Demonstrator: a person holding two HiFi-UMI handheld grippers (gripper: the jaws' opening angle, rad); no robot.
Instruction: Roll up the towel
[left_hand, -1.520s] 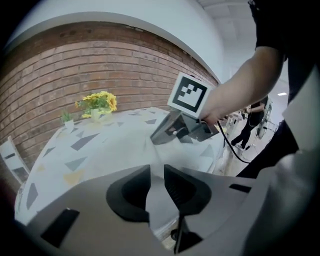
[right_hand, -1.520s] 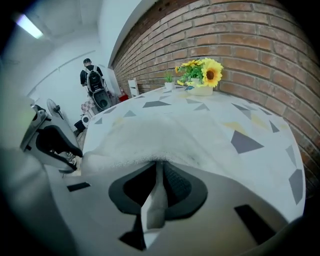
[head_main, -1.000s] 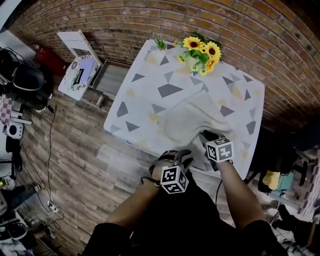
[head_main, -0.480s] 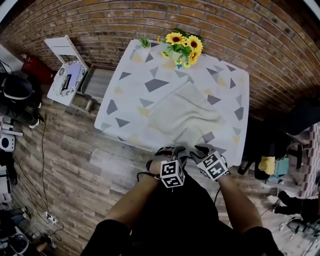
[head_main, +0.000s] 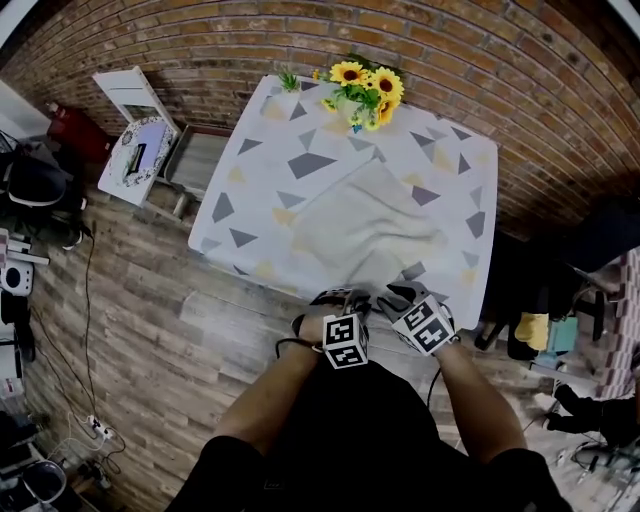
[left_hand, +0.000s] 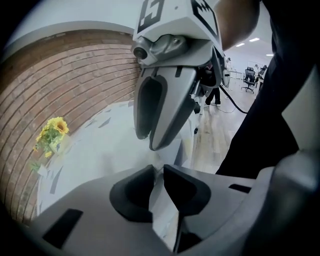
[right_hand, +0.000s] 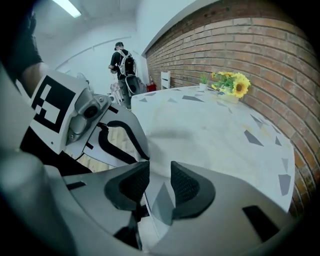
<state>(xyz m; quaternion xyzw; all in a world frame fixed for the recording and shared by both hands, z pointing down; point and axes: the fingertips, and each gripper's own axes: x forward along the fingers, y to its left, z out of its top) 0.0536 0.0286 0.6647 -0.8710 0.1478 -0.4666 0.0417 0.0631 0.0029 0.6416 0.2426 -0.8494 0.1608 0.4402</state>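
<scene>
Nearest to me, both tools sit side by side at the worktop's near edge, almost touching. The left gripper has just been closing. Its fingers stand close together with a slim gap, and only pale cloth at the worktop's edge shows through it, not pinched as far as I can see. The right gripper has just opened. Its fingers are spread wider, with the triangle-patterned cloth edge showing between them and nothing gripped.

Just beyond the fingertips lies the towel. It is unrolled and a little rumpled, stretching from the near edge towards the middle of the worktop, right of centre. At the far edge stand the sunflowers, in front of the brick wall.
</scene>
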